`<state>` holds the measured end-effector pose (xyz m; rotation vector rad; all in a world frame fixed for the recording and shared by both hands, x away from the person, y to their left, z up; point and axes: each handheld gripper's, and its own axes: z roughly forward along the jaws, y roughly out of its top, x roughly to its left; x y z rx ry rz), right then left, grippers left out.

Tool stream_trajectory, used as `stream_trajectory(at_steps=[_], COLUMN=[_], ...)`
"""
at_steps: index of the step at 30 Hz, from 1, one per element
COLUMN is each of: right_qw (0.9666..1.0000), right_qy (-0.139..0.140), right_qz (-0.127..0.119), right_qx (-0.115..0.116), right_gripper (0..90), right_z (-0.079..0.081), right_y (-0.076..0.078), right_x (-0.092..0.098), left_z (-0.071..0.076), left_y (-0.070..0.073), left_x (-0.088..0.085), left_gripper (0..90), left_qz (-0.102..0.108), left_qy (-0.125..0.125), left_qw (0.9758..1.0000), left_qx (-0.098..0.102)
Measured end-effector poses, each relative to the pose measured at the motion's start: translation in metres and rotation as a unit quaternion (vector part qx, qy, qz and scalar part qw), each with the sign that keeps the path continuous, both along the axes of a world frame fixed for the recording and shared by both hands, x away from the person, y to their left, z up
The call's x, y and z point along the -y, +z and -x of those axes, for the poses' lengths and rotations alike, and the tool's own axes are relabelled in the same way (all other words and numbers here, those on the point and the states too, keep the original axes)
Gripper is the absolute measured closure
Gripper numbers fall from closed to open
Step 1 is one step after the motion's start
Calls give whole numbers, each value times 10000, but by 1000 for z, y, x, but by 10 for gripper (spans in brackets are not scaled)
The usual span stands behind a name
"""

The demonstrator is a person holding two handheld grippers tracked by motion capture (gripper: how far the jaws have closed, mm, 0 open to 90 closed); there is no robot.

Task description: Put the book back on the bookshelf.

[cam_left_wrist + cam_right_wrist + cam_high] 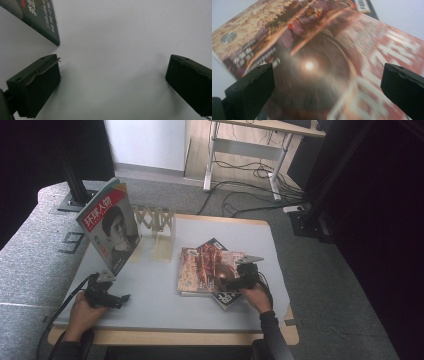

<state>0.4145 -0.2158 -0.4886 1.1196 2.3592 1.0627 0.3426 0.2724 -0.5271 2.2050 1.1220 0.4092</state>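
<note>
A magazine with a portrait cover [110,225] stands tilted on the table's left side, beside a wooden rack [156,226]. Its lower corner [40,20] shows above my left jaws. My left gripper [121,299] [113,60] is open over bare table just in front of that magazine and touches nothing. A red-brown magazine [207,269] [312,37] lies flat at centre right on top of a dark magazine [226,299]. My right gripper [227,282] [328,67] hovers open over the red-brown cover's near right part, jaws wide apart with nothing between them.
The pale table [150,295] has a wooden edge along the front. Grey carpet surrounds it. A desk frame [240,150] and cables [250,195] sit on the floor behind. Dark stands rise at the back left and right.
</note>
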Motion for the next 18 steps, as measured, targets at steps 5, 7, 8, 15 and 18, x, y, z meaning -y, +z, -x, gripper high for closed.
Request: stream_trajectory(at_steps=[5,7,8,15,18], right_qw=[9998,9996,9996,9990,9987], right_qy=[171,258,286,422,468], right_qz=[51,73,60,159,177], right_qx=[-55,-60,-61,-36,-39], right_gripper=[0,0,0,0,0], right_z=[-17,-23,-25,-45,-52], right_y=[-4,-5,-5,-10,-11], right_x=[-27,-37,-42,-70,-81], left_z=[0,0,0,0,0], left_y=[0,0,0,0,0], left_x=[0,0,0,0,0], left_gripper=[0,0,0,0,0], left_qz=[-3,-1,-2,1,1], left_qy=[-4,-3,-2,-1,-1], left_qw=[10000,10000,10000,10000,10000], left_qx=[-2,-2,1,6,6])
